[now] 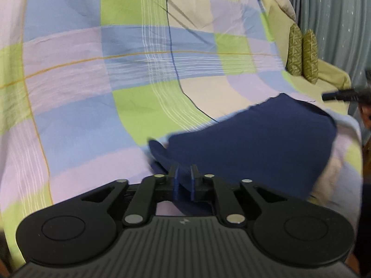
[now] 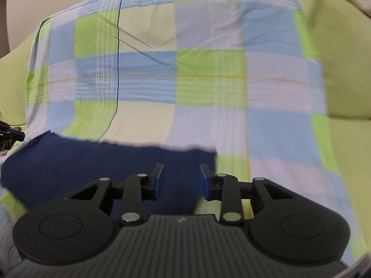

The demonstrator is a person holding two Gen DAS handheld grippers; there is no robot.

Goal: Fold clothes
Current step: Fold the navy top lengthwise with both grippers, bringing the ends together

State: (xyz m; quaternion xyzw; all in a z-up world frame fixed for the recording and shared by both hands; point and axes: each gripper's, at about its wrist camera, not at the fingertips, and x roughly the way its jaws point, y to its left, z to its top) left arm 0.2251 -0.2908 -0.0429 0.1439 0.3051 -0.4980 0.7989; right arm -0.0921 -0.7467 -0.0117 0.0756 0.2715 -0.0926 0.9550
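Lying under both parted hand-held grippers, left [image 1: 183,171], right [image 2: 181,169], navy garment [image 1: 255,143], unpinched

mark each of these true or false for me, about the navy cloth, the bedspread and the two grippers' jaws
1. The navy garment lies on a checked bedspread. True.
2. The right gripper is clamped shut on the cloth. False: its jaws stand apart, with nothing pinched between them.
3. Two olive patterned cushions stand side by side near the bed's far edge in the left wrist view. True.
4. The bedspread is plain white. False: it has green, blue, lilac and cream squares.
5. The left gripper has lifted the garment clear of the bed. False: the garment lies flat on the bed, and the jaws show a narrow gap.
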